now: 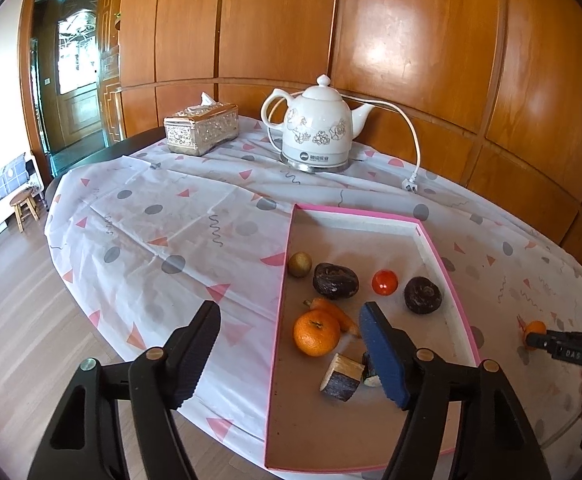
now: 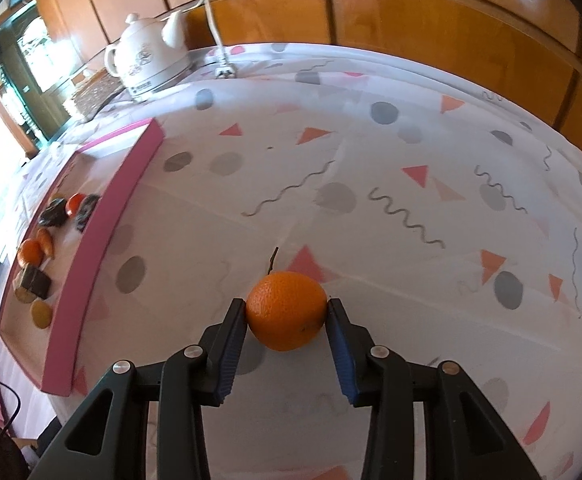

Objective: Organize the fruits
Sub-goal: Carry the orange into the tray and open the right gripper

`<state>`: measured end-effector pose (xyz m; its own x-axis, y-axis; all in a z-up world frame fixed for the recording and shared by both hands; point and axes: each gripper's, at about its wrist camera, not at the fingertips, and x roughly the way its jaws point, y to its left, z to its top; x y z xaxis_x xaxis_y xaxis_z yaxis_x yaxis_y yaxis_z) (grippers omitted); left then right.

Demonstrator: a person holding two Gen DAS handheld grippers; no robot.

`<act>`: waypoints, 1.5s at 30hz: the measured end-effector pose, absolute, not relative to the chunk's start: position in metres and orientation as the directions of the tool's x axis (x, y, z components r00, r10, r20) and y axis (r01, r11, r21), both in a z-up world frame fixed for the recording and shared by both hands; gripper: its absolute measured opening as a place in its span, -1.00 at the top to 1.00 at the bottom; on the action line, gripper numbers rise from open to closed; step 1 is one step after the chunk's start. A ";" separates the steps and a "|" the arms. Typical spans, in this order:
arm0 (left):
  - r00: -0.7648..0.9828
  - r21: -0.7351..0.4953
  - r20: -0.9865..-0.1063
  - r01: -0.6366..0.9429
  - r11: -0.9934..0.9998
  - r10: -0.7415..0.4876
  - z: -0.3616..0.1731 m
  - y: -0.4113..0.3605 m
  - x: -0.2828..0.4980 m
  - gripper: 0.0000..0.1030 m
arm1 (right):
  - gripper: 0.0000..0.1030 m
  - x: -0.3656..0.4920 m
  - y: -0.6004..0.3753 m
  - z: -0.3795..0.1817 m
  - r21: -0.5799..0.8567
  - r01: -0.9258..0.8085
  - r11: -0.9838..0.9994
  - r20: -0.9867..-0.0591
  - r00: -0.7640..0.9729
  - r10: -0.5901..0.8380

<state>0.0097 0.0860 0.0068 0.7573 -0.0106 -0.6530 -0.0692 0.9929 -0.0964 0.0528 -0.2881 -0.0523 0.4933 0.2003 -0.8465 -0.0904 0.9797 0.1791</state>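
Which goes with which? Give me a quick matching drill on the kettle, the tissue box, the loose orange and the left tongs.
Things:
1. kettle
2. tissue box
3. loose orange
4. left tongs

States:
A. open, nothing held
B. between the right tongs, outside the pink tray
C. white, unplugged, by the wall
D. silver, far left of the table

Pairs: 1-C, 2-D, 3-B, 4-A

We see our left black plastic two-finger gripper (image 1: pixel 291 344) with ribbed fingers and blue pads. Our right black plastic gripper (image 2: pixel 287 314) matches. Round silver screws mark the pivots.
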 end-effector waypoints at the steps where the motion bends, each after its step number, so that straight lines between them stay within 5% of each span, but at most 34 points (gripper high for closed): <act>1: 0.758 -0.098 -0.653 -0.073 0.993 -0.009 0.007 0.087 0.010 -0.40 | 0.22 0.052 -0.285 -0.052 0.178 -0.097 0.979 -0.846 0.494 0.203; 45: 0.746 -0.119 -0.665 -0.115 0.986 0.006 0.001 0.104 0.015 -0.42 | 0.22 0.046 -0.120 0.008 0.232 -0.453 0.860 -0.745 0.485 0.457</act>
